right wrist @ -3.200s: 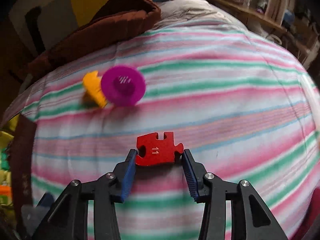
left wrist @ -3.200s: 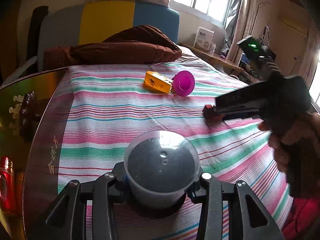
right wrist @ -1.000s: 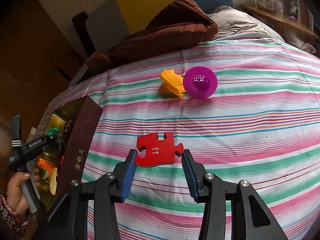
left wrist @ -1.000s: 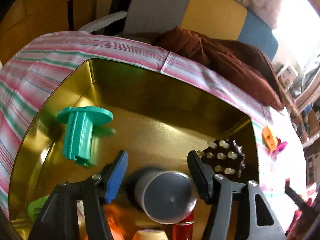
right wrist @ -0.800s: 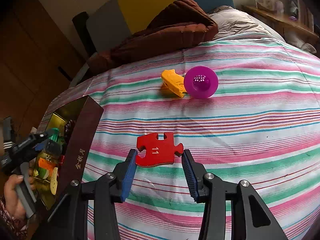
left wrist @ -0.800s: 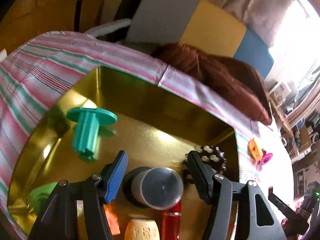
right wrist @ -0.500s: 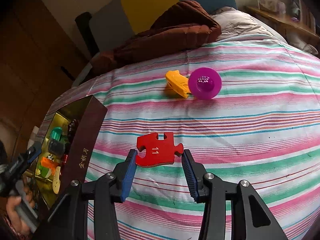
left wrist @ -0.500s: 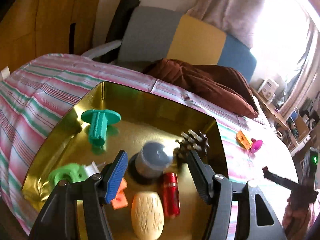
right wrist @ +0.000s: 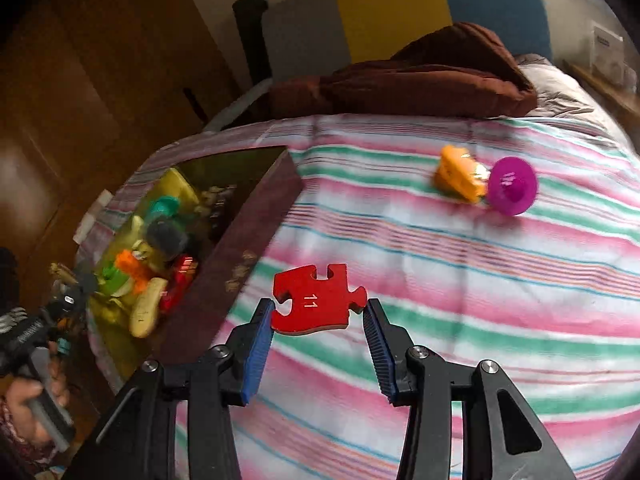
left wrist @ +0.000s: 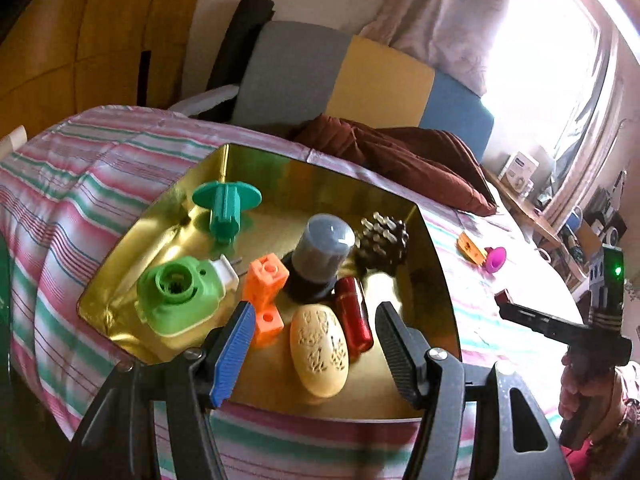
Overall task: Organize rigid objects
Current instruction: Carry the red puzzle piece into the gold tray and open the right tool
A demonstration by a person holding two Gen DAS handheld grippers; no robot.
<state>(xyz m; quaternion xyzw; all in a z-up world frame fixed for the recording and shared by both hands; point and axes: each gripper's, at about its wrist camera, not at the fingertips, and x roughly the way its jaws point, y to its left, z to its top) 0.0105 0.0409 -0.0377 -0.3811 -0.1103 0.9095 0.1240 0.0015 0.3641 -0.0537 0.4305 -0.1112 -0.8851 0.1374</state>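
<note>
- The red puzzle piece (right wrist: 316, 299), marked 11, is pinched by its two side edges between the fingers of the right gripper (right wrist: 318, 322) and sits above the striped bedspread (right wrist: 460, 280), just beside the tin's dark outer wall.
- The left gripper (left wrist: 314, 334) has its fingers spread with nothing between them, above the near edge of the gold tin (left wrist: 438, 300) (the tin rests on the bed).
- Inside the tin a grey capped jar (left wrist: 320, 254) stands upright near the middle, with a dark studded massage ball (left wrist: 384, 242) just to its right.
- A red cylinder (left wrist: 354, 314) lies in front of the jar, touching a cream carved oval (left wrist: 320, 354).
- An orange block (left wrist: 266, 290) lies to the left of the jar, next to a green toy camera (left wrist: 178, 298).
- A teal flanged peg (left wrist: 226, 206) lies toward the tin's far left corner.
- Well apart on the bedspread, an orange box (right wrist: 458, 174) touches a purple suction cup (right wrist: 512, 186).
- A brown blanket (right wrist: 420, 76) lies heaped at the far side of the bed.
- A hand (right wrist: 30, 412) grips the left gripper's handle, at the lower left of the right wrist view.
</note>
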